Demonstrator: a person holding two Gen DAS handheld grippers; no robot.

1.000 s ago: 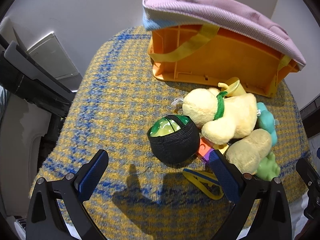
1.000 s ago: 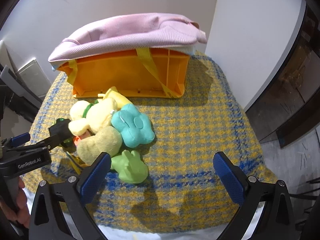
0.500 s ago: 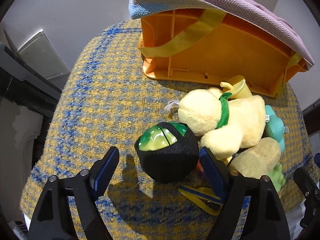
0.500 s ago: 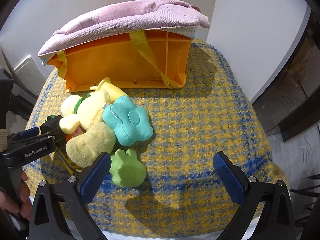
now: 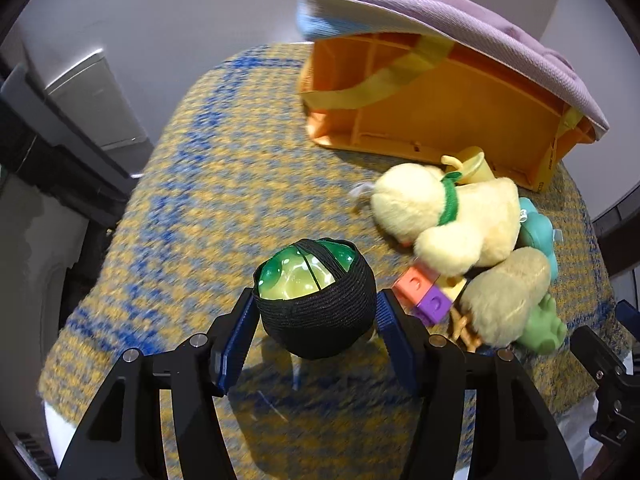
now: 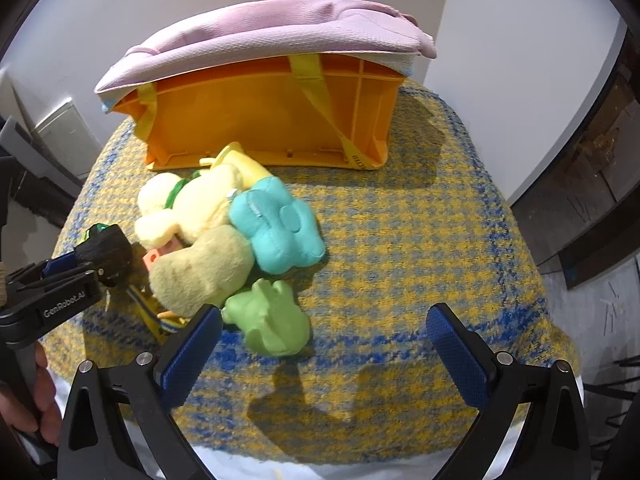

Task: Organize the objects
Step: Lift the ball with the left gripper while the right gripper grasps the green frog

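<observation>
- The left gripper (image 5: pixel 316 316) was closed on a ball (image 5: pixel 314 304), a green ball wrapped in black netting, with one blue pad (image 5: pixel 236 340) pressed against each side of it.
- The ball sat just above the checked yellow-and-blue cloth (image 5: pixel 192 184), in front of the orange crate (image 5: pixel 440 116) and well apart from it.
- The orange crate lay on its side at the far end of the cloth, its open face towards the toys, with a pink cushion (image 5: pixel 440 12) resting on top of it.
- A pale yellow plush duck (image 5: pixel 448 216) with a green neck band lay between the crate and the ball, nearer the crate's right half.
- Orange and purple toy blocks (image 5: pixel 424 292) lay just beside the ball, on the side away from the crate's left end, touching the duck's underside.
- A beige plush toy (image 6: pixel 200 272) lay against the duck on the side away from the crate.
- A teal plush flower (image 6: pixel 276 228) touched the duck and the beige toy, in front of the crate's middle.
- A green frog toy (image 6: pixel 268 320) was farthest from the crate, just beside the beige toy.
- The right gripper (image 6: pixel 324 348) hung wide apart and held nothing, its left pad (image 6: pixel 188 356) close to the frog; whether they touched I could not tell.
</observation>
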